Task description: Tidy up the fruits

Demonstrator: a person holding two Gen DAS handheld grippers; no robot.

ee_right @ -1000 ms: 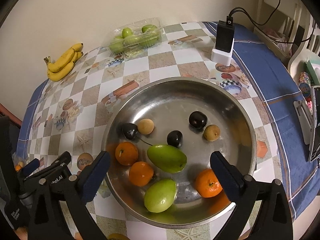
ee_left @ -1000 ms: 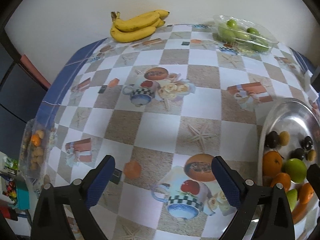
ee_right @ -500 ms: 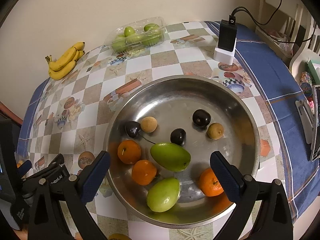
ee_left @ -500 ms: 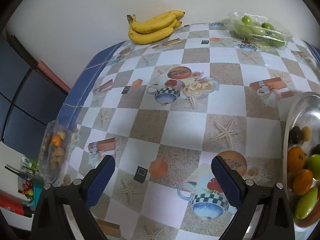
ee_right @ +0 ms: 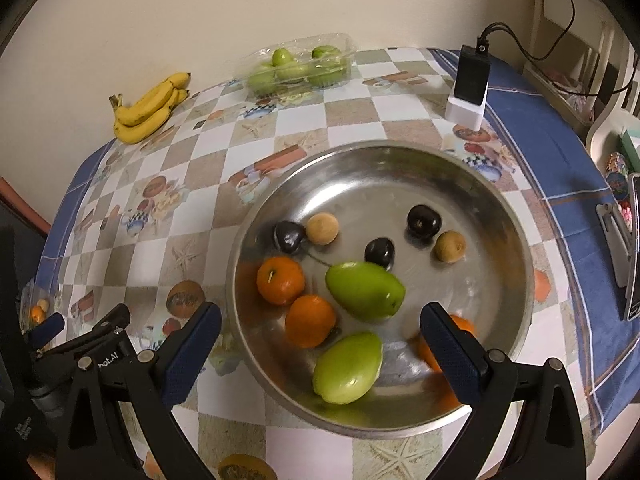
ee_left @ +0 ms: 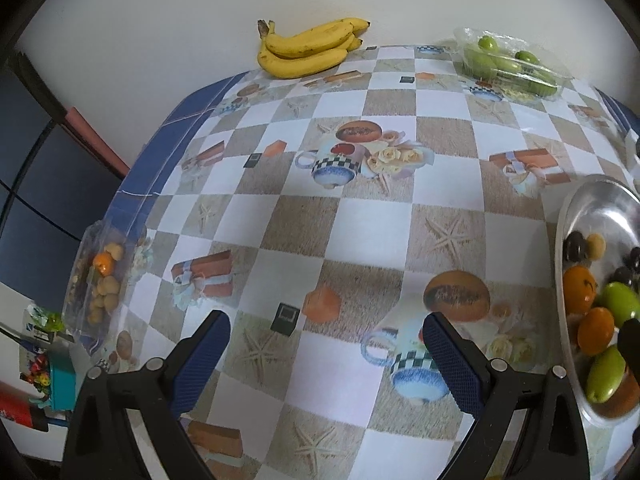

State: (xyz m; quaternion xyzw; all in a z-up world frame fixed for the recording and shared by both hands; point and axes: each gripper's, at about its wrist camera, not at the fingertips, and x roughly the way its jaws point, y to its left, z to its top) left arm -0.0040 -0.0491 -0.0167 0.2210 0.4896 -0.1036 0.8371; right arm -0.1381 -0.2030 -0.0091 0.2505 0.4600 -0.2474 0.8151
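Observation:
A steel bowl holds oranges, two green mangoes, dark plums and small brown fruits. My right gripper is open and empty, low over the bowl's near side. My left gripper is open and empty above the checked tablecloth, left of the bowl. A banana bunch lies at the far edge; it also shows in the right wrist view. A clear tray of green fruits sits at the back.
A clear bag of small brown and orange fruits hangs at the table's left edge. A black charger on a white base stands at the back right. A chair and clutter stand off to the right.
The left gripper has swung left, so the bowl slid toward the right edge of its view. The right gripper has moved closer to the bowl.

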